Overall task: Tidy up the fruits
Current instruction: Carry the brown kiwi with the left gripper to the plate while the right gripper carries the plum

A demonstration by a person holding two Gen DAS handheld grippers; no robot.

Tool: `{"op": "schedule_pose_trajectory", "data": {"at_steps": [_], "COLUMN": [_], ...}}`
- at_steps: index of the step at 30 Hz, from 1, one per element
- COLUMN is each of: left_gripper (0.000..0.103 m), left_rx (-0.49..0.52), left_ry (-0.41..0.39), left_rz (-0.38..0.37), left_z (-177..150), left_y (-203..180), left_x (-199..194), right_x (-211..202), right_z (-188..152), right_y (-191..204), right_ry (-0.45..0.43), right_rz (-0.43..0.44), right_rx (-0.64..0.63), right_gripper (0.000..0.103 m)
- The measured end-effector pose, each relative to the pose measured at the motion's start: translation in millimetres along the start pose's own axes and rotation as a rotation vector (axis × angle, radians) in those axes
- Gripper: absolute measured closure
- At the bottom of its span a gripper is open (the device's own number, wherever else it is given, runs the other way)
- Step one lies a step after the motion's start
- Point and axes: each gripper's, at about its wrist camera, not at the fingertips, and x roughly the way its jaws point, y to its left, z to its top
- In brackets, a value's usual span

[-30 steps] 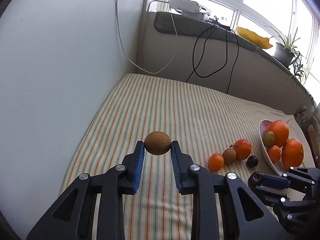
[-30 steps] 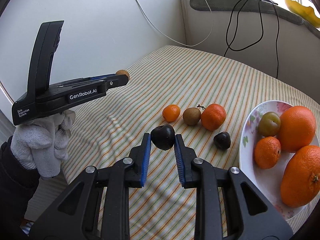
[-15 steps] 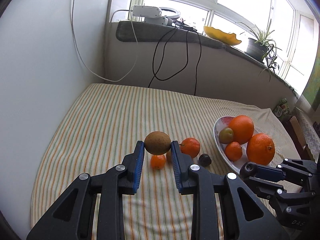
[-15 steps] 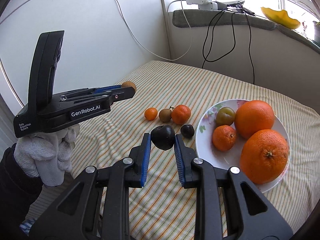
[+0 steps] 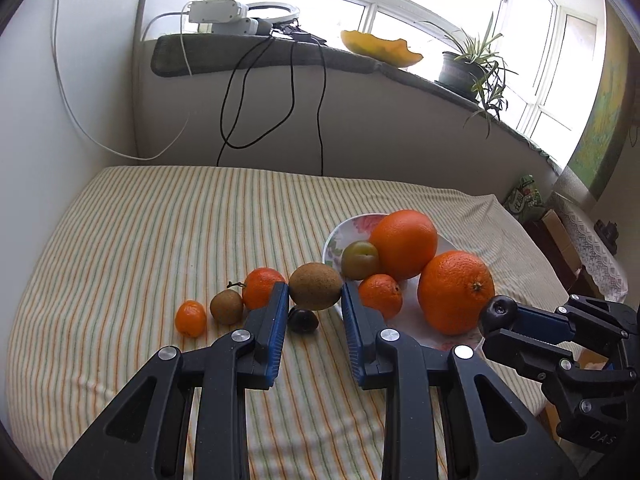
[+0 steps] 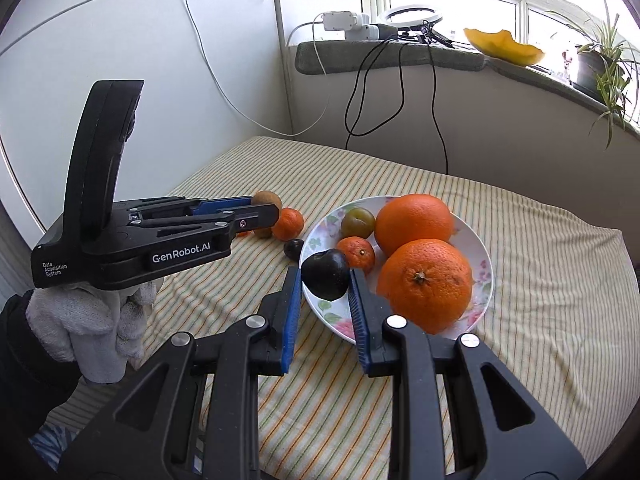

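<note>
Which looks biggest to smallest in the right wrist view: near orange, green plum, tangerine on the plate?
1. Near orange, clearly largest.
2-3. Green plum and tangerine on the plate look alike; the tangerine is partly hidden, so no ranking.

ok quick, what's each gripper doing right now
left gripper: shut on the kiwi
right gripper: shut on the dark plum
</note>
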Motion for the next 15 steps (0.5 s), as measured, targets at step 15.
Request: {"op": "schedule_pose_trajectory", "data": {"at_steps": [15], "left_gripper": [0.078], "left_rx": [0.036], "left_ry": [0.035], "left_rz": [-0.039], "left_z": [6], "left_y": [-23], "left_x": [24], "right_x": [13], "right_z": [-6], "right_y": [-4], "right_ry": [0.024], "right_rz": [-0.015], "right_rx": [-0.008], "right_gripper": [0.078]}}
